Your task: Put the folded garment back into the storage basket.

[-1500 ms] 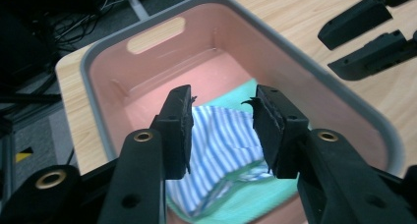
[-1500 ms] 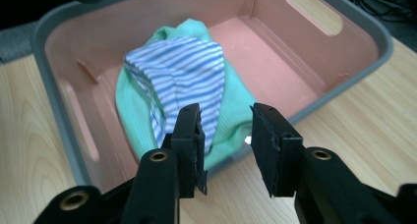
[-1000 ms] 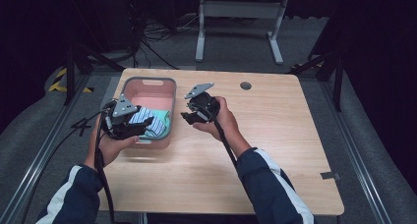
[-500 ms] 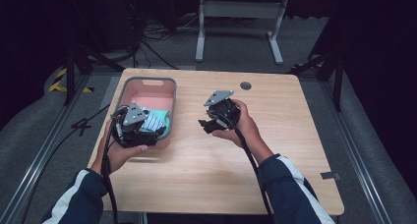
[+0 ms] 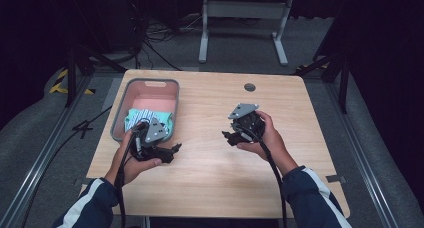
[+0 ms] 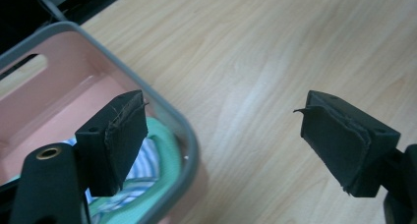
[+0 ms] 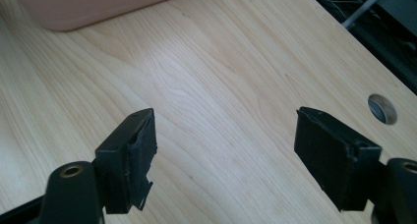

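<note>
Both tongs gape wide, empty, over the pale woodgrain tabletop (image 5: 210, 178). Left tongs (image 6: 223, 140) sit by a grey-rimmed pink bin (image 6: 189, 140) holding striped cloth (image 5: 145, 115). Right tongs (image 7: 223, 157) view catches a round hole (image 7: 382, 109).

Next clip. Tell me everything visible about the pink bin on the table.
The pink bin is a rectangular tub, plastic by the look of it, with a grey rim, rounded corners and a handle slot in an end wall. It stands upright on the left part of the wooden table. Inside, at its near end, lies a bundle of cloth, white with blue stripes and green edging. The left hand-held gripper hangs open just beyond its near corner, not touching it.
</note>
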{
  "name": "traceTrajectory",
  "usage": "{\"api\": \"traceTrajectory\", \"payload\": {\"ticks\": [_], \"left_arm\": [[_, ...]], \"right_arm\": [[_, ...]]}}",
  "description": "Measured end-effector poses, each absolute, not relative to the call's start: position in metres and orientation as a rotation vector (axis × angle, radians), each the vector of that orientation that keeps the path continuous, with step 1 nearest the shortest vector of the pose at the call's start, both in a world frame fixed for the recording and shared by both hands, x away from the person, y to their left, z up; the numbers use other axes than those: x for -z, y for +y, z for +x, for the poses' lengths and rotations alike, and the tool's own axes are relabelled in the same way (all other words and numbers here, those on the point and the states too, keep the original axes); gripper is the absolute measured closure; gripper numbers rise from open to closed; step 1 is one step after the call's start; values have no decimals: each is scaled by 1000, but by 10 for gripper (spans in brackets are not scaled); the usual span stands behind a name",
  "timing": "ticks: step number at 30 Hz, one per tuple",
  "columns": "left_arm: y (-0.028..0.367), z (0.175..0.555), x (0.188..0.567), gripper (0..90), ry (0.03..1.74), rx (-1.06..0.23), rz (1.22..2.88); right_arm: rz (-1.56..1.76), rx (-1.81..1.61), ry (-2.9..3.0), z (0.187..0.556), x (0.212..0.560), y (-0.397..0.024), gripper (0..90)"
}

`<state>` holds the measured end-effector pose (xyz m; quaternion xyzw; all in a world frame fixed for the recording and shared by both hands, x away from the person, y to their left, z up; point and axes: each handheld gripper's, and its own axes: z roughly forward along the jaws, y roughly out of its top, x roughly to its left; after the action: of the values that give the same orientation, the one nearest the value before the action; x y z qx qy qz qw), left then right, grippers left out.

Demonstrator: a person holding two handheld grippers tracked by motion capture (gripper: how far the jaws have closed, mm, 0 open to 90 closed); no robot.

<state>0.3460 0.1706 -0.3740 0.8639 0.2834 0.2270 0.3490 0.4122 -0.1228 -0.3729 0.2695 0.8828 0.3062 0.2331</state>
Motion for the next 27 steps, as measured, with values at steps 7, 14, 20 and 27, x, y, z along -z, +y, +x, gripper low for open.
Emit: {"api": "traceTrajectory", "payload": {"ticks": [7, 14, 20, 27], "left_arm": [[151, 340, 390, 202, 666, -606, 2333], [139, 335, 404, 197, 618, -575, 2364], [132, 331, 417, 192, 588, -518, 2383], [125, 327, 431, 189, 555, -493, 2417]], "right_arm": [[751, -794, 2424, 403, 385, -144, 253], [773, -782, 2412, 394, 395, -164, 256], [791, -803, 2395, 383, 403, -185, 255], [832, -797, 2388, 370, 419, -210, 255]]}}
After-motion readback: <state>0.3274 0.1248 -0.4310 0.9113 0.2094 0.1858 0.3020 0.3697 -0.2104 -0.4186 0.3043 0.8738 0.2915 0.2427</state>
